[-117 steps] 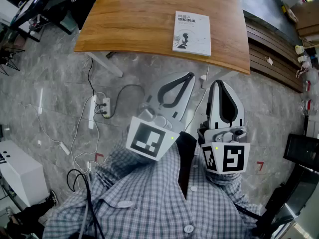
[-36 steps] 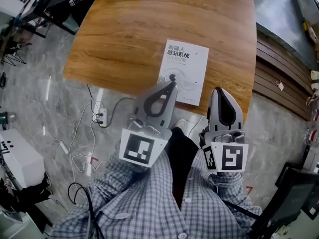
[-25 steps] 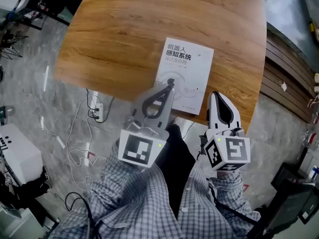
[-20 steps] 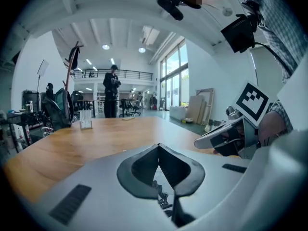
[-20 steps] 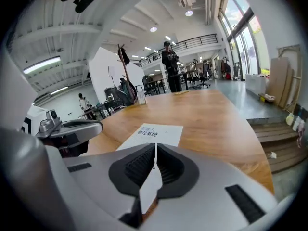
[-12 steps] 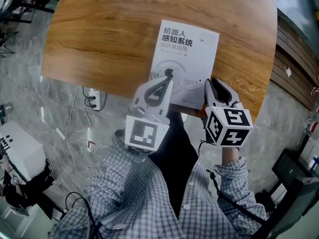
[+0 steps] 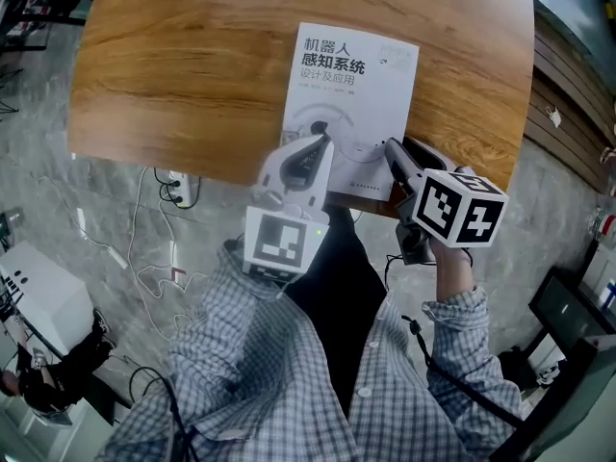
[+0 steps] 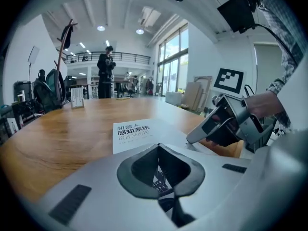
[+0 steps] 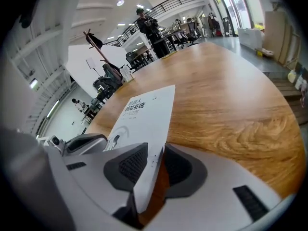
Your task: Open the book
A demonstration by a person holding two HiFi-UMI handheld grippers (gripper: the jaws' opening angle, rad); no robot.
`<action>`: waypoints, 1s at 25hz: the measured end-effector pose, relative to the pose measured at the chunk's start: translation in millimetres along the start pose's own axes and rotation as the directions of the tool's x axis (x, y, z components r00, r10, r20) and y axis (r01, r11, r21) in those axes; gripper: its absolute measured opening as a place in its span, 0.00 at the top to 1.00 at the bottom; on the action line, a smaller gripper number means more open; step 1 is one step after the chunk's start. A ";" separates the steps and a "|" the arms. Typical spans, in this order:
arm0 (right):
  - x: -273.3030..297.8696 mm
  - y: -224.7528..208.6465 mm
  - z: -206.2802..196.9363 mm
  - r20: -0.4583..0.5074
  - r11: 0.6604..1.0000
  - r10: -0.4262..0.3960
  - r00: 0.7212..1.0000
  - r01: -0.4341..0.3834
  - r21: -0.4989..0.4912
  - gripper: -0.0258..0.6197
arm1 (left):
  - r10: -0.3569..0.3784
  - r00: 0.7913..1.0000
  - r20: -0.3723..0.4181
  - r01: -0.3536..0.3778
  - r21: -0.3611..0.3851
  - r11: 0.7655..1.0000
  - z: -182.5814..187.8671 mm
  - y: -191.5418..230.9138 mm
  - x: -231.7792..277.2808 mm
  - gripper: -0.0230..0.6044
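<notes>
A white book [image 7: 351,94] with black printed title lies closed near the front edge of the wooden table [image 7: 192,65]. My left gripper [image 7: 325,142] is shut with nothing in it, its tip over the near left part of the cover. In the left gripper view the book [image 8: 132,134] lies just beyond the left gripper [image 8: 159,148]. My right gripper [image 7: 389,146] is rolled and sits at the book's near right corner. In the right gripper view the book's [image 9: 144,114] right edge runs into the narrow gap of the right gripper [image 9: 156,150], with bare wood beside it.
The table's front edge runs just under both grippers. Below it are a grey stone floor, cables and a power strip [image 7: 178,189]. Dark wooden boards [image 7: 568,114] lie to the right. A person [image 8: 105,71] stands far beyond the table's back end.
Both grippers have come down onto the near end of the book. The right gripper has rolled so its marker cube faces sideways. The book now sits closer in the head view.
</notes>
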State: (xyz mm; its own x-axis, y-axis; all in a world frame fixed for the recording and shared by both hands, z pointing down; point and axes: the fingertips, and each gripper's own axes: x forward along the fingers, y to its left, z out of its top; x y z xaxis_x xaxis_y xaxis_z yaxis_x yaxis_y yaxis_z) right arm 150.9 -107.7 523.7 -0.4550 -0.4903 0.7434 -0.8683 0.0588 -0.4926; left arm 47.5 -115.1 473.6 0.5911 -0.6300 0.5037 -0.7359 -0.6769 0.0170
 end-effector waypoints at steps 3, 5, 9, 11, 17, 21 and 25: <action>-1.2 -1.7 -1.1 -0.027 0.997 0.050 0.998 -0.048 0.063 0.82 | -0.015 0.999 -0.037 0.017 0.053 0.998 -6.4 -7.0 1.9 0.96; -3.7 -3.4 -0.2 -0.020 0.990 0.076 0.997 -0.072 0.125 0.86 | -0.029 0.998 -0.057 0.034 0.095 0.995 -6.2 -11.7 2.6 0.96; -6.5 -2.0 3.3 -0.007 0.981 0.081 0.997 -0.079 0.178 0.88 | -0.072 0.989 -0.129 0.093 0.165 0.982 -14.1 -24.0 1.5 0.96; -9.5 -0.2 4.9 -0.003 0.977 0.091 0.996 -0.089 0.195 0.89 | -0.083 0.985 -0.154 0.115 0.215 0.970 -15.2 -31.1 -2.0 0.94; -18.4 7.7 11.9 0.024 0.956 0.133 0.991 -0.135 0.260 0.90 | -0.123 0.964 -0.236 0.215 0.418 0.882 -13.7 -71.1 -17.1 0.74; -20.1 9.8 14.1 0.035 0.940 0.154 0.987 -0.157 0.304 0.90 | -0.117 0.960 -0.256 0.242 0.539 0.807 -13.4 -103.5 -24.2 0.69; -21.0 10.4 14.6 0.044 0.934 0.155 0.987 -0.161 0.320 0.90 | -0.144 0.955 -0.258 0.270 0.563 0.781 -16.5 -126.5 -17.6 0.68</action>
State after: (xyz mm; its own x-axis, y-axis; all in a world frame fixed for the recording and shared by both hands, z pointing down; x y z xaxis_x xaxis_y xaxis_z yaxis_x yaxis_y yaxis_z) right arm 154.3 -109.5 496.3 -0.5749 -0.5128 0.6377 -0.6742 -0.1448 -0.7242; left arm 124.7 -12.1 476.9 0.5850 -0.4062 0.7020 -0.2297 -0.9131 -0.3369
